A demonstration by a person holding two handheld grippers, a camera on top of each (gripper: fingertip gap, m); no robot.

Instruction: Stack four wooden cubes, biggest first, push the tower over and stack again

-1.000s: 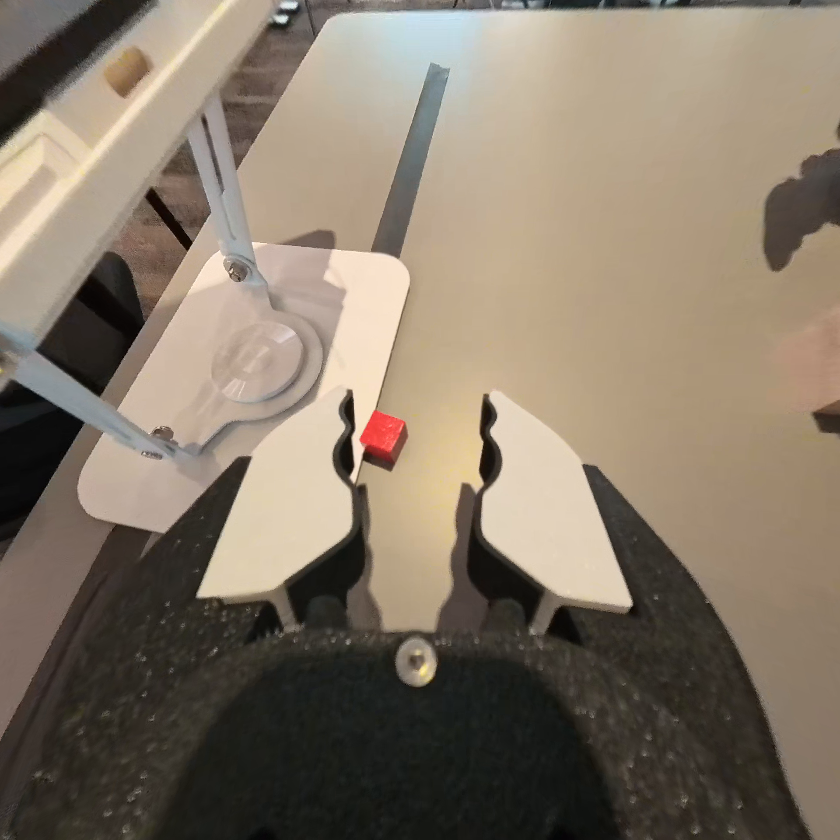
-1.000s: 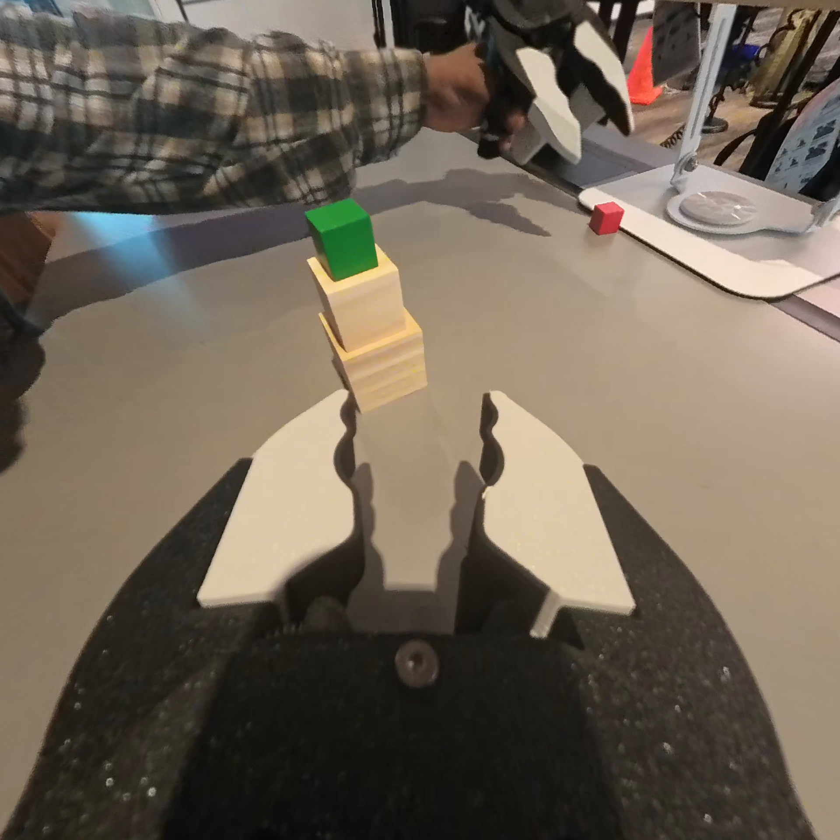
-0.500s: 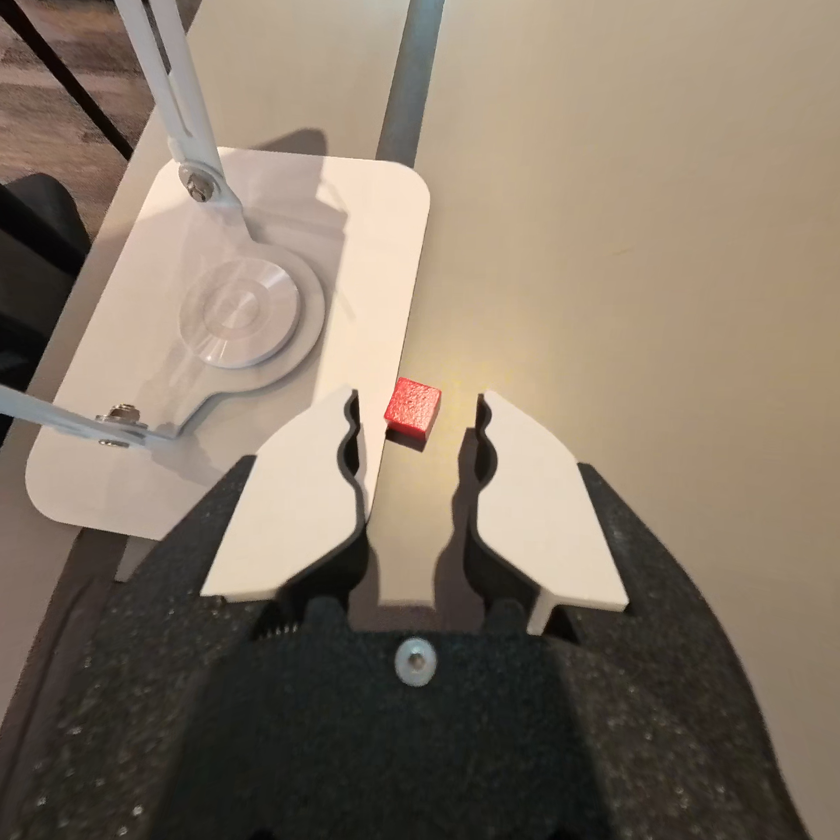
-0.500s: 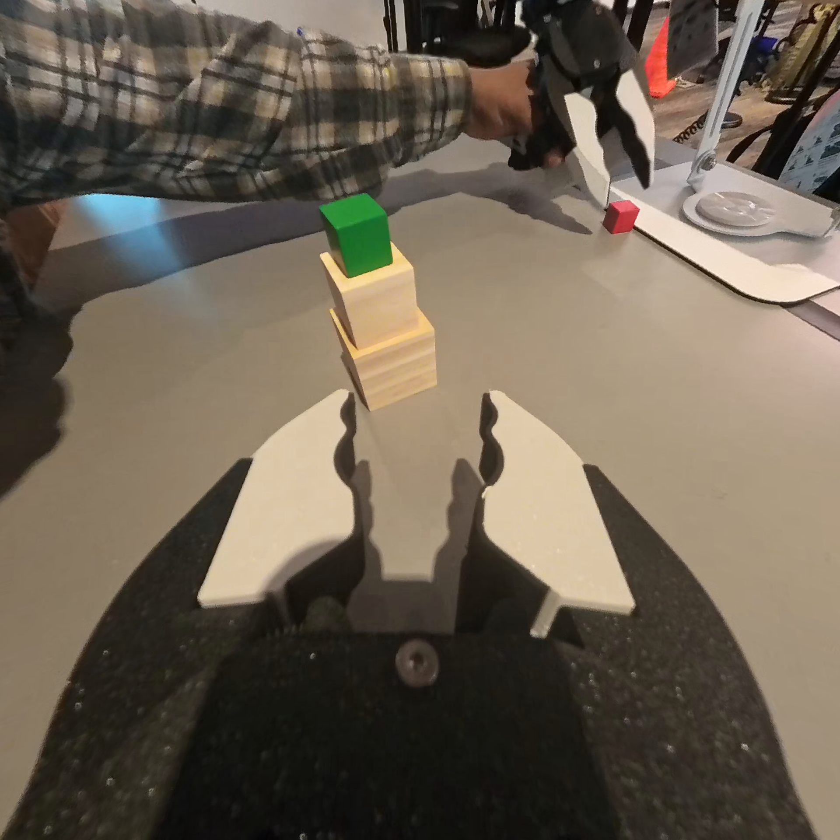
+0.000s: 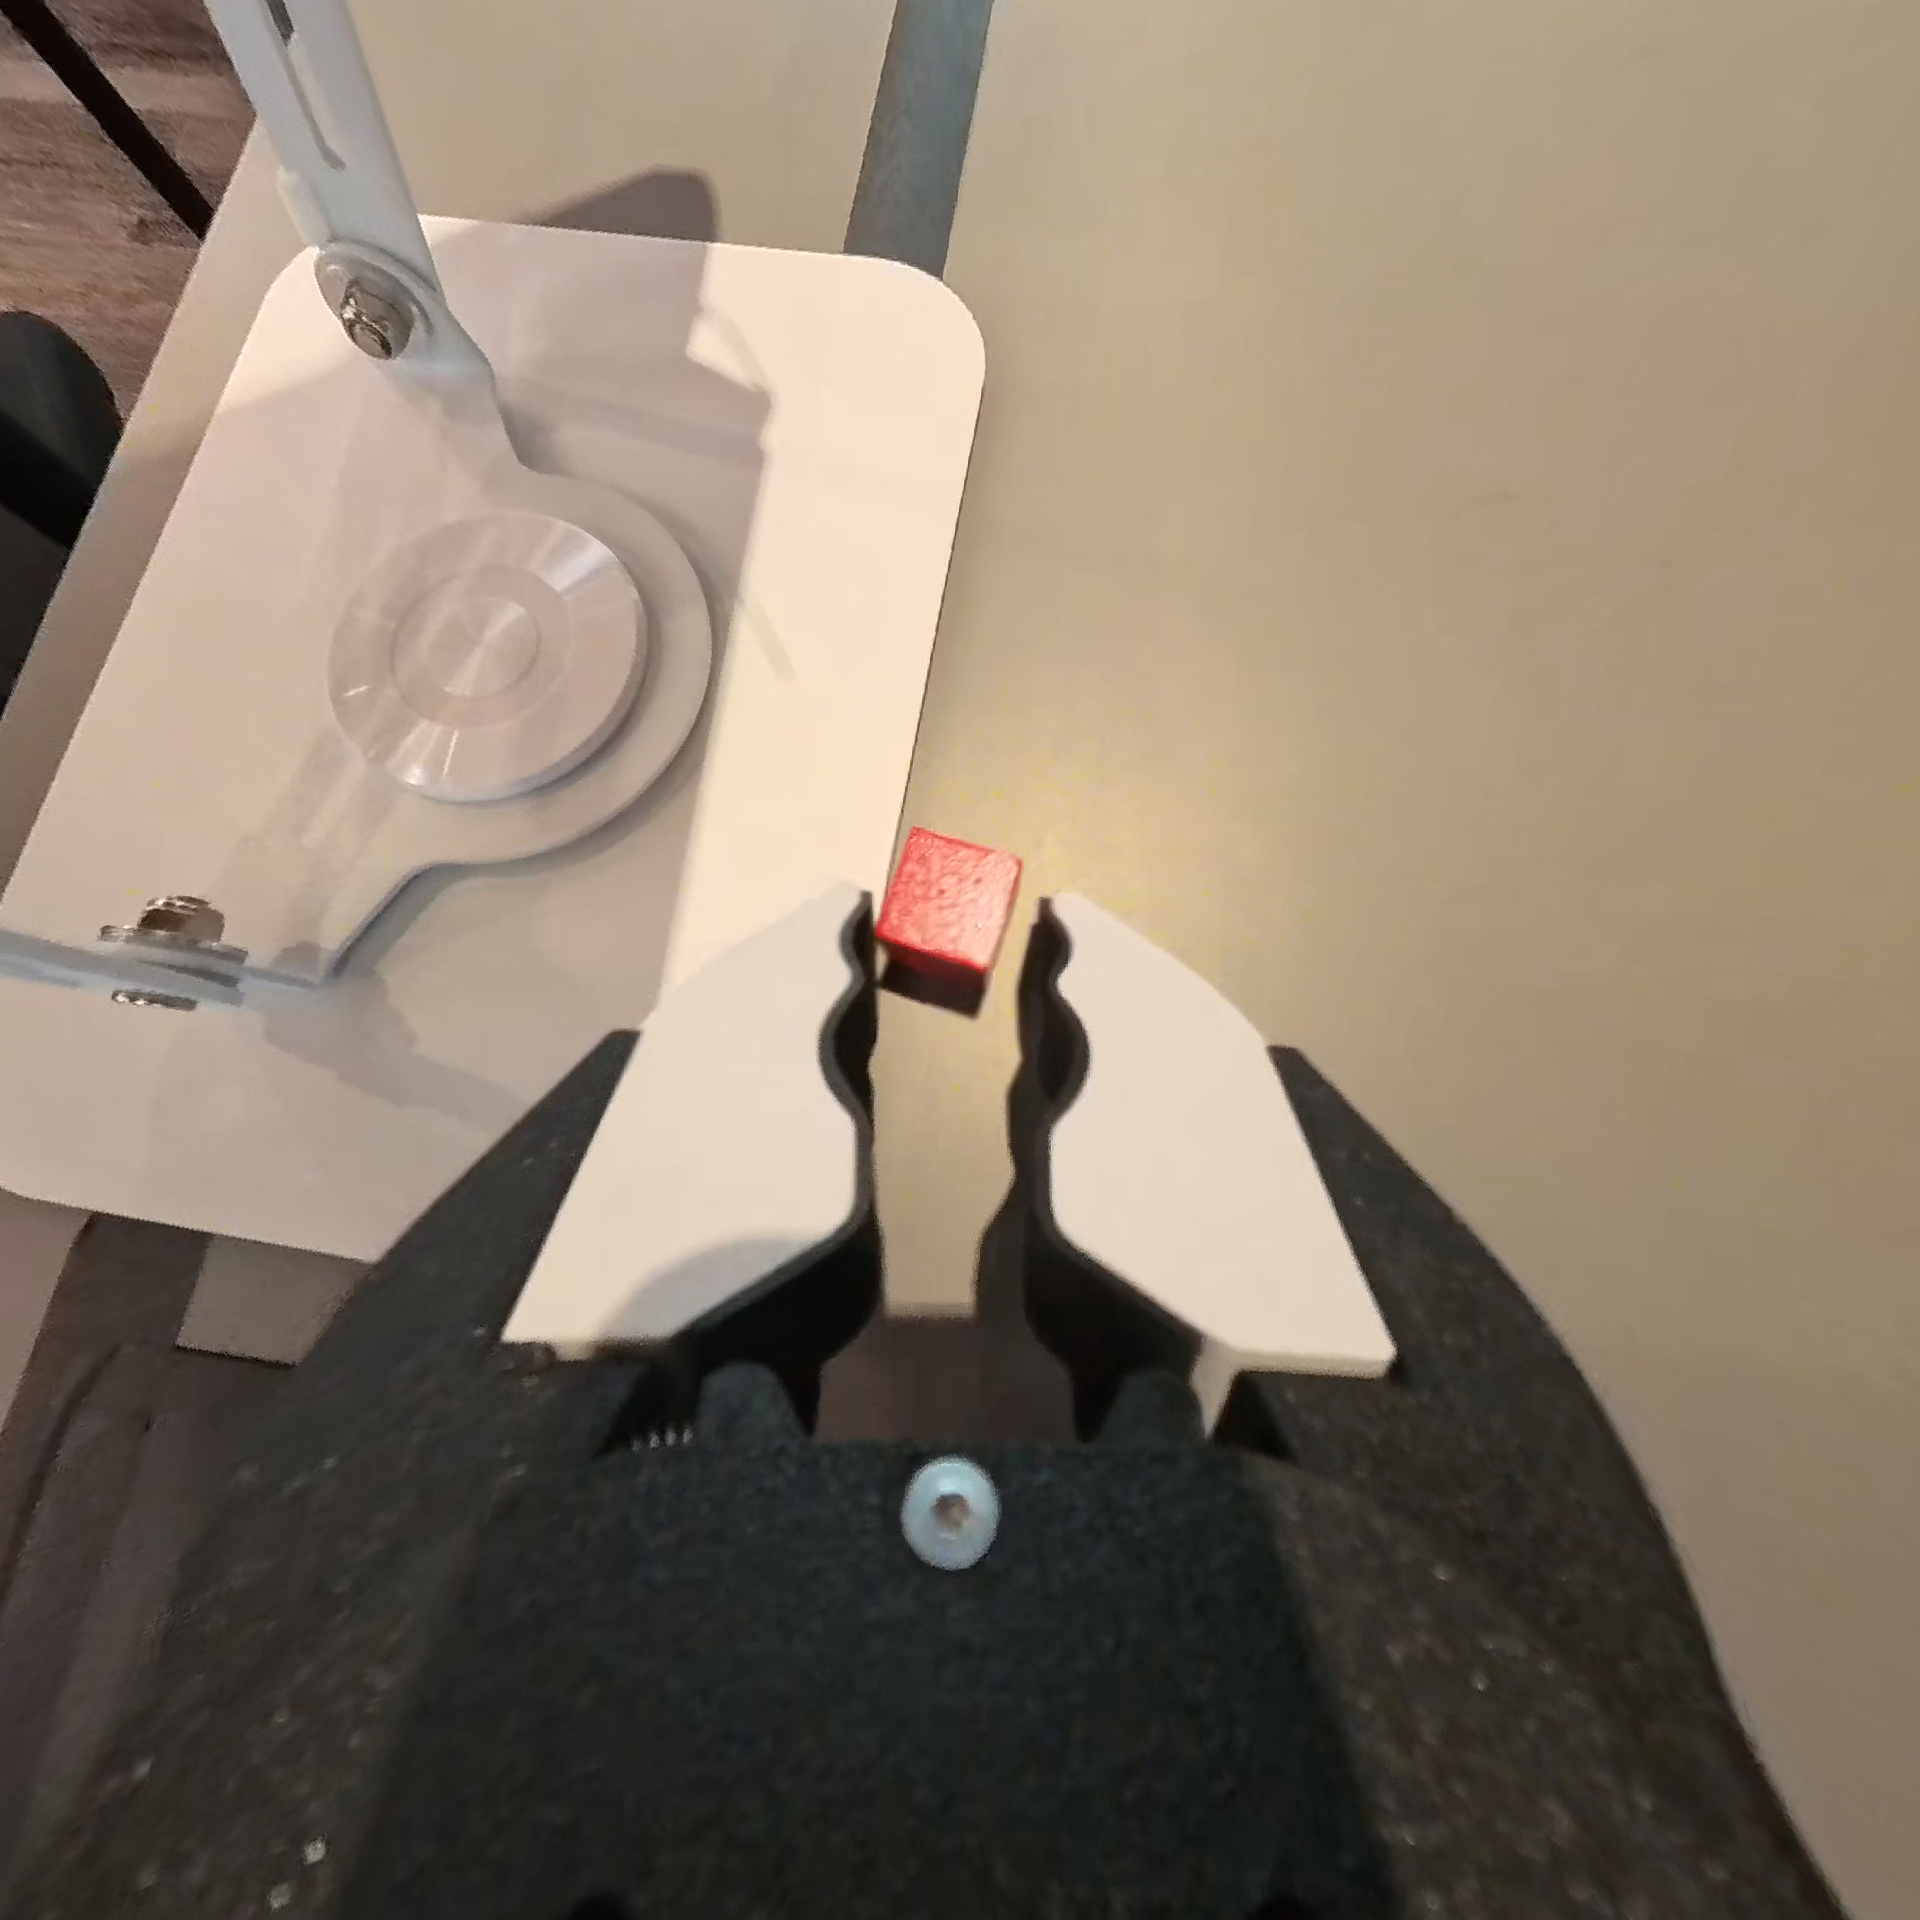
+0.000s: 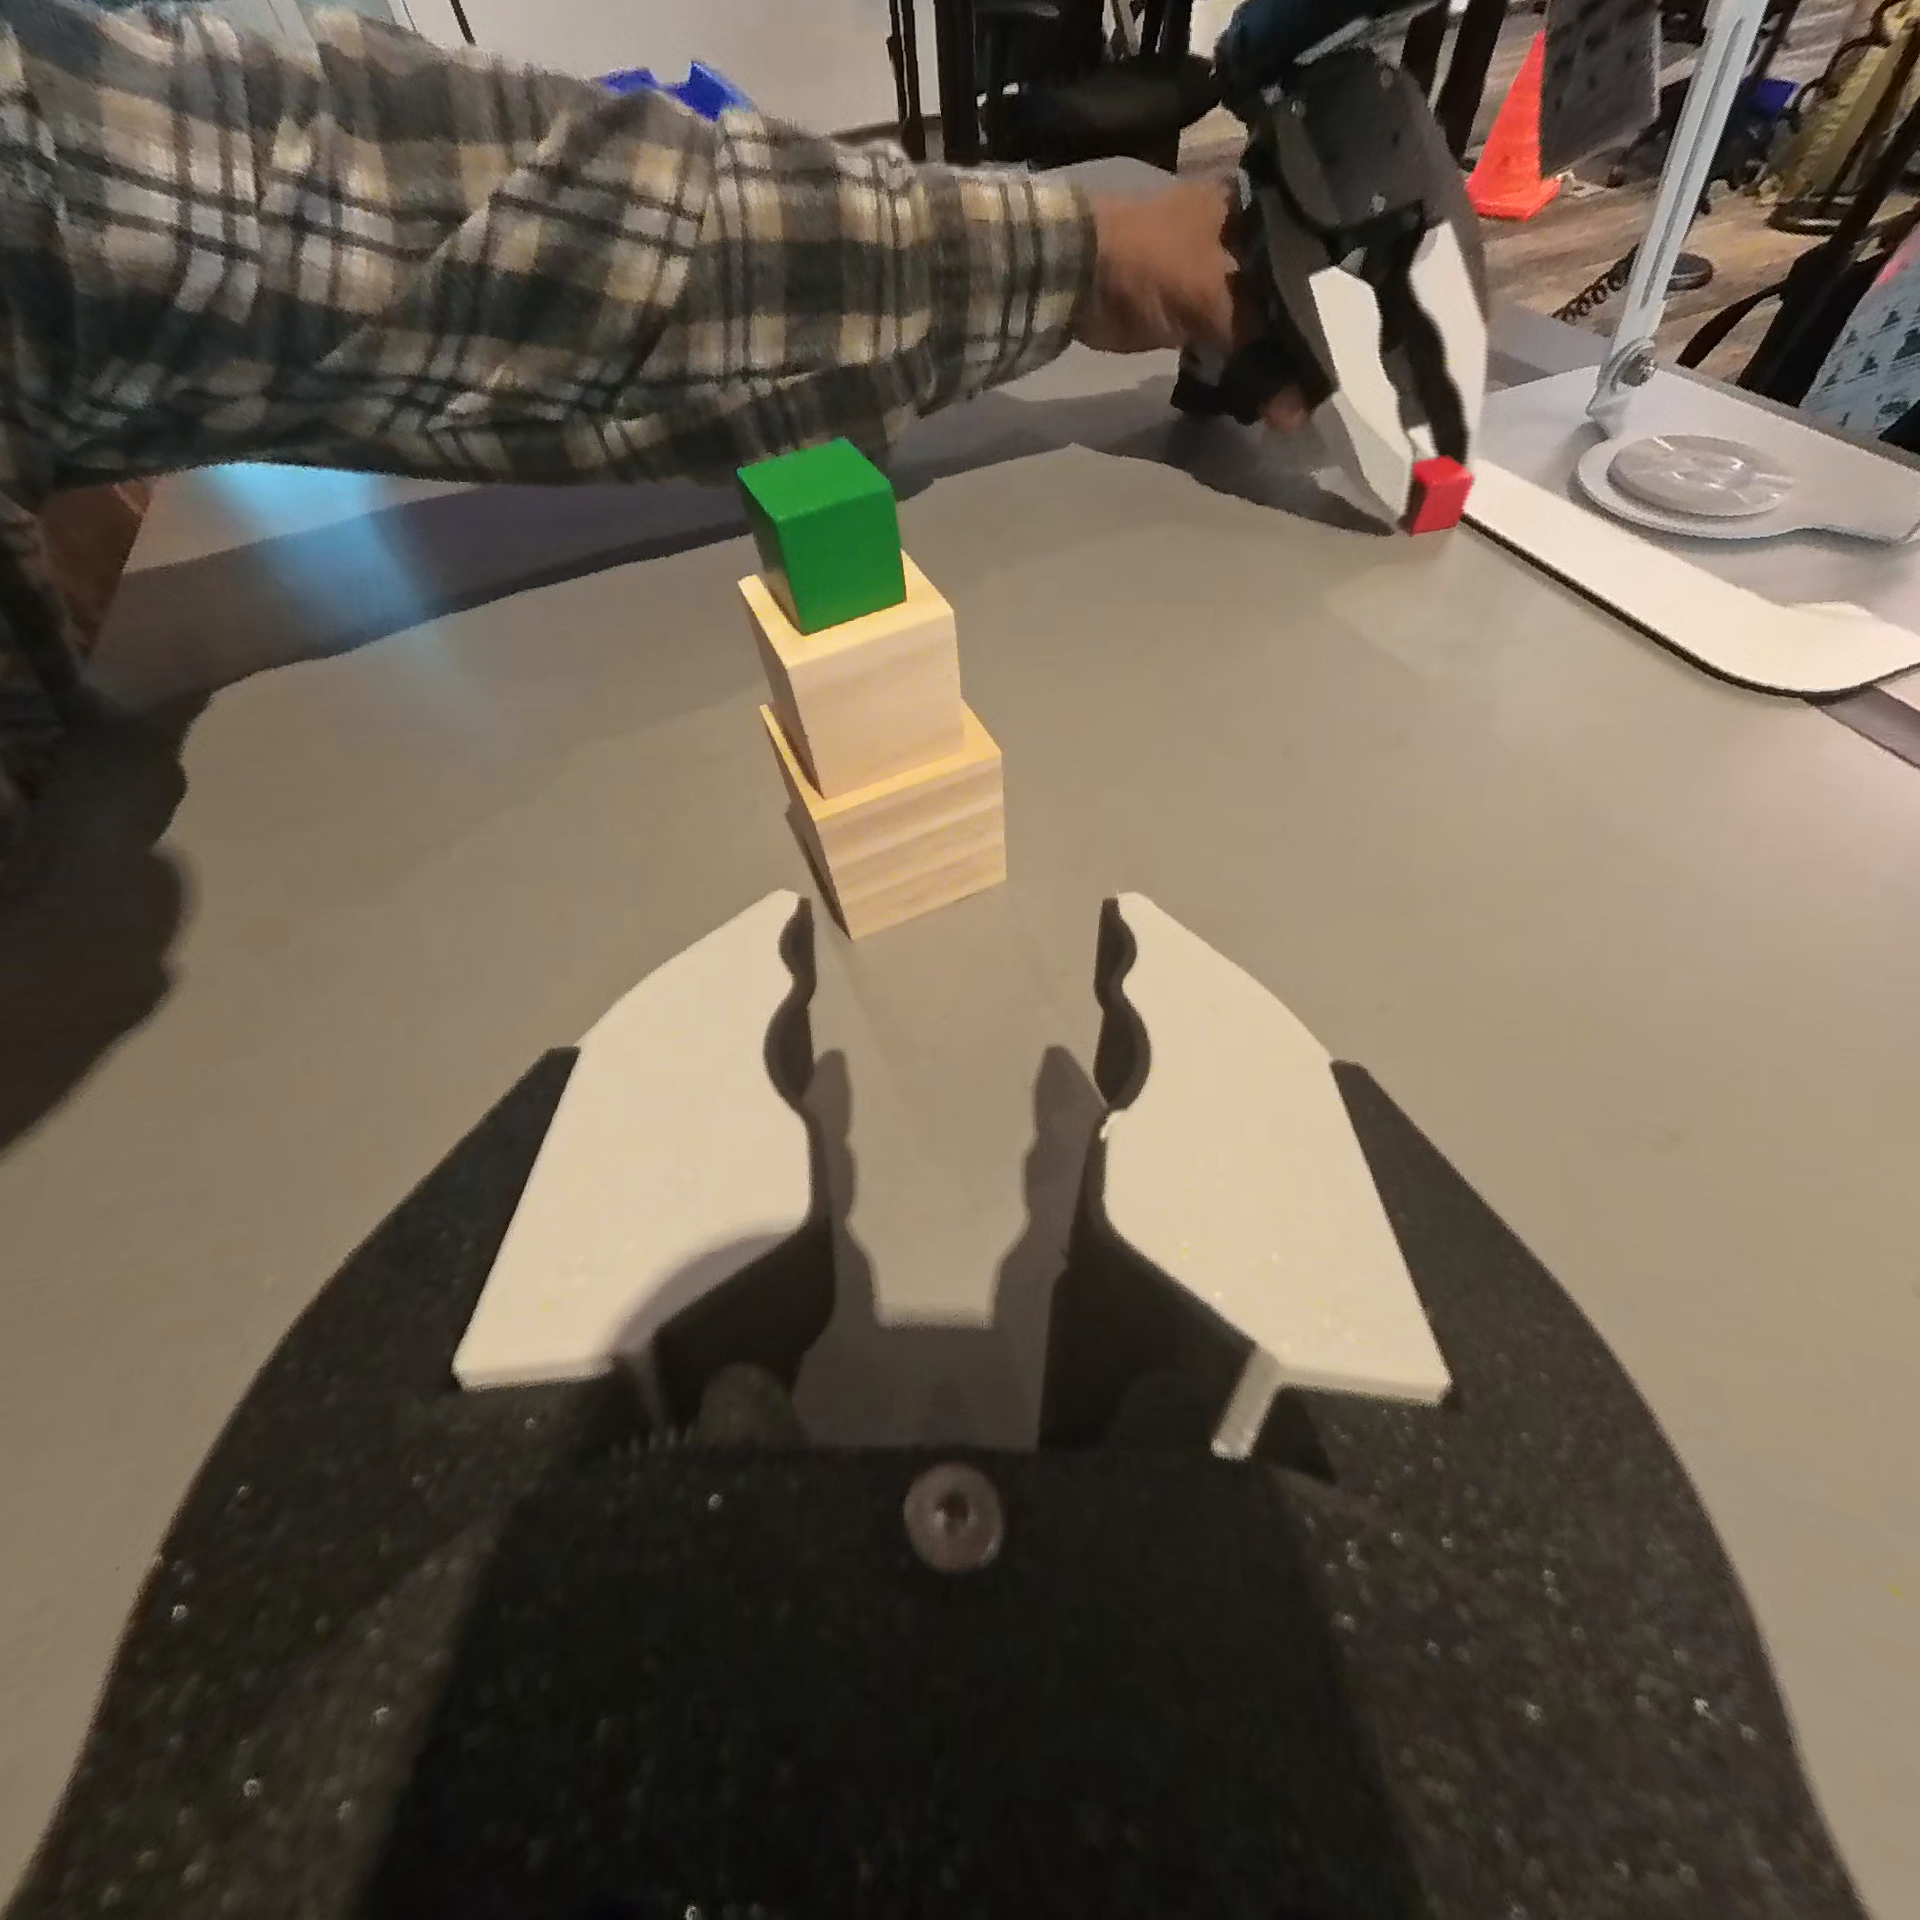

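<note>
A small red cube (image 5: 948,902) lies on the grey table at the edge of a white lamp base. My left gripper (image 5: 951,909) is open, lowered over the cube with one fingertip on each side; the left tip is about touching it and a small gap shows on the right. The right wrist view shows the same cube (image 6: 1439,494) and left gripper (image 6: 1418,473) far off. A tower stands mid-table: a green cube (image 6: 821,545) on a medium wooden cube (image 6: 857,670) on a large wooden cube (image 6: 899,821). My right gripper (image 6: 956,914) is open and empty just in front of the tower's base.
The white lamp base (image 5: 520,727) with its metal disc and arm lies left of the red cube, also in the right wrist view (image 6: 1662,582). A dark seam (image 5: 914,114) runs across the table. A plaid sleeve (image 6: 520,260) reaches over behind the tower. An orange cone (image 6: 1517,135) stands beyond the table. The tips of one gripper are about 35 cm away from the tips of the other. Measured from the fingertips, the green cube (image 6: 821,545) is 7 cm or so from the right gripper and 30 cm from the left.
My left gripper has come down and forward until its fingertips flank the red cube, and its jaws have narrowed. My right gripper has barely moved and stays open.
</note>
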